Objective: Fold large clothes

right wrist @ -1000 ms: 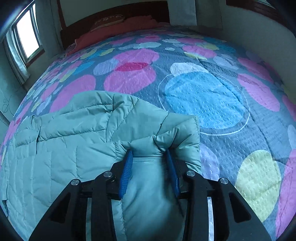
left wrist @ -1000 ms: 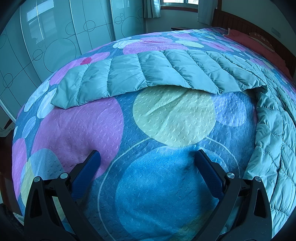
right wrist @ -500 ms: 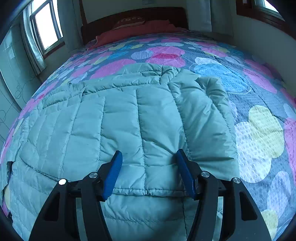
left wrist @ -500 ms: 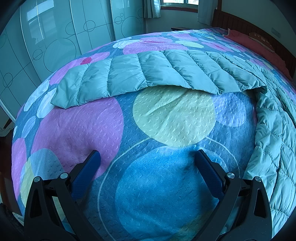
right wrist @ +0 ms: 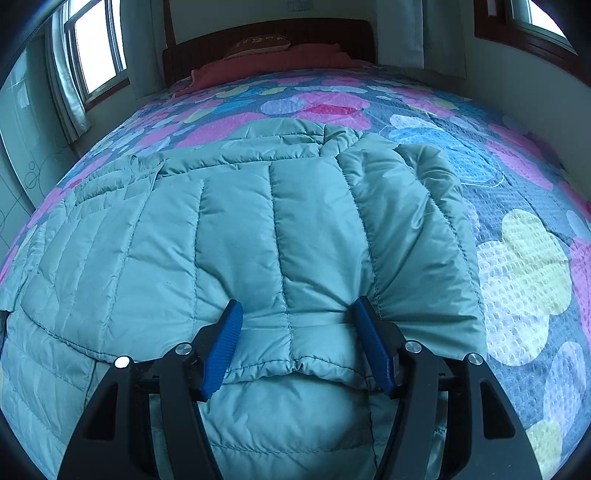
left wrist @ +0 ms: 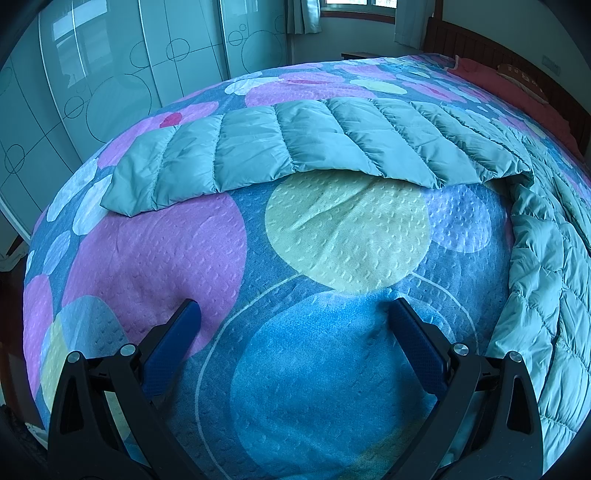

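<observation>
A teal quilted down jacket (right wrist: pixel 236 236) lies flat on the bed. In the right wrist view one sleeve (right wrist: pixel 413 236) is folded across the body. My right gripper (right wrist: pixel 297 308) is open just above the folded sleeve's cuff end, holding nothing. In the left wrist view the other sleeve (left wrist: pixel 280 147) stretches out to the left across the bedspread, and the jacket body (left wrist: pixel 543 280) lies at the right. My left gripper (left wrist: pixel 293 306) is open and empty over the bare bedspread, well short of the sleeve.
The bed has a colourful circle-patterned bedspread (left wrist: pixel 325 229). A red pillow (right wrist: pixel 280 59) and dark wooden headboard (right wrist: pixel 266 31) are at the far end. Glass wardrobe doors (left wrist: pixel 110 74) stand beyond the bed's left edge. Windows (right wrist: pixel 96 48) are on the walls.
My right gripper was shut on the sleeve cuff a second ago; it has laid the sleeve over the jacket body, let go and opened. The left gripper has not moved.
</observation>
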